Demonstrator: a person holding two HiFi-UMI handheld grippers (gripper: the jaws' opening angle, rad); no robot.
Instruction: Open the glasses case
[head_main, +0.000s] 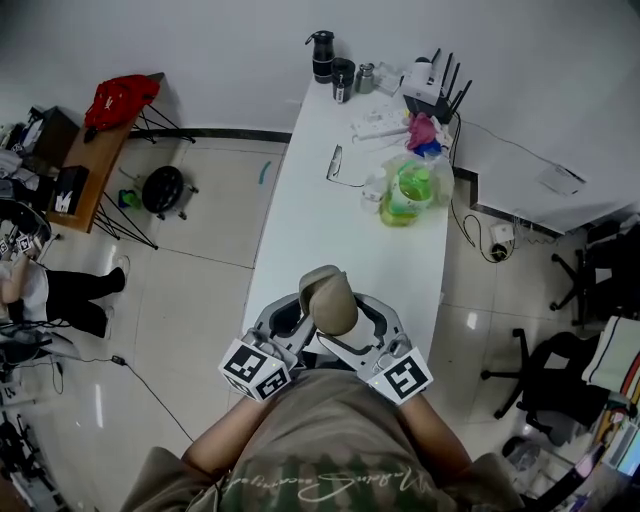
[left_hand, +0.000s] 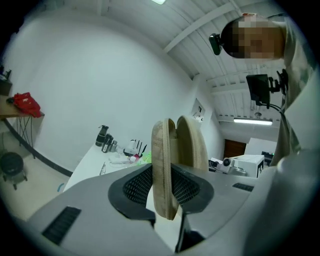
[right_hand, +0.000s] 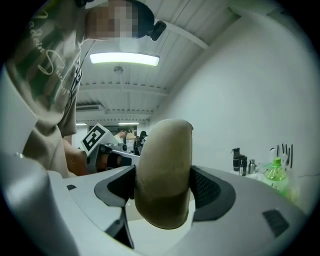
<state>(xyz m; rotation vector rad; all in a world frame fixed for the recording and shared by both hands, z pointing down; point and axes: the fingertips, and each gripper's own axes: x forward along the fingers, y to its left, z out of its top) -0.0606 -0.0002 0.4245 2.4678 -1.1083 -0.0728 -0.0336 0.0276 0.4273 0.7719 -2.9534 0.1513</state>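
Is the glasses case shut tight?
No, in the left gripper view the two halves of the glasses case stand apart at the top, with a clear gap between them.

Matt woven beige cloth covers the glasses case (head_main: 328, 300); table (head_main: 300, 220) smooth white.

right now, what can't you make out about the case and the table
- What is inside the case: the left gripper view sees the gap edge-on; the head and right gripper views show only its outer shell.
- The case's lower end: in the head view it is hidden behind the left claw and right claw.
- The items at the table's far end: in the head view they are too small to name.
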